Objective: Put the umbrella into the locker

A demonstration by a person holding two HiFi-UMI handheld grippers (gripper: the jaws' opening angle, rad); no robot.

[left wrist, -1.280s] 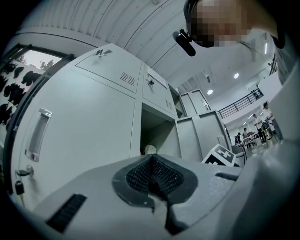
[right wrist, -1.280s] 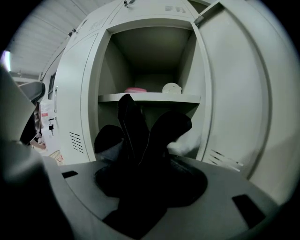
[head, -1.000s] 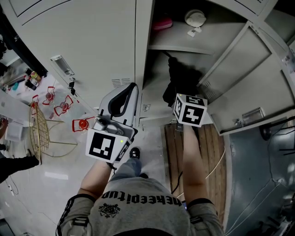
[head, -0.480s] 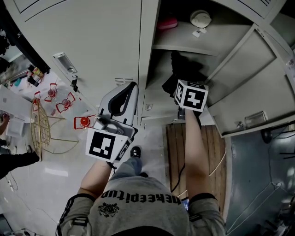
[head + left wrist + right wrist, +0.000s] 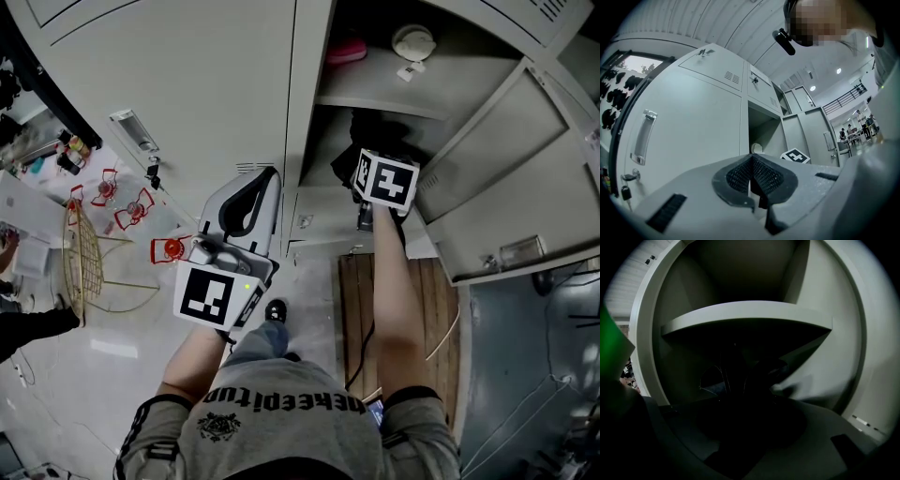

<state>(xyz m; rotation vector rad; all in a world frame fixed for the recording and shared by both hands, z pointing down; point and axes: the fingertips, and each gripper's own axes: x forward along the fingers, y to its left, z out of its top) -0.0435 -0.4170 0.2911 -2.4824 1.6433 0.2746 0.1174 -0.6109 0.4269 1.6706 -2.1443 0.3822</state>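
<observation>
Pushed deeper than a second ago: spot the right gripper (image 5: pixel 382 180) higher up now, in the upper middle of the head view, reaching into the open grey metal locker (image 5: pixel 487 178). Looks to have its jaws clamped on the black folded umbrella (image 5: pixel 368 141), though it's pretty murky in there. Holds it in the compartment under the shelf (image 5: pixel 375 94), long axis running up-frame, far end aimed at the locker's back. Hasn't budged, the left gripper (image 5: pixel 752 174), jaws pressed together on nothing.
</observation>
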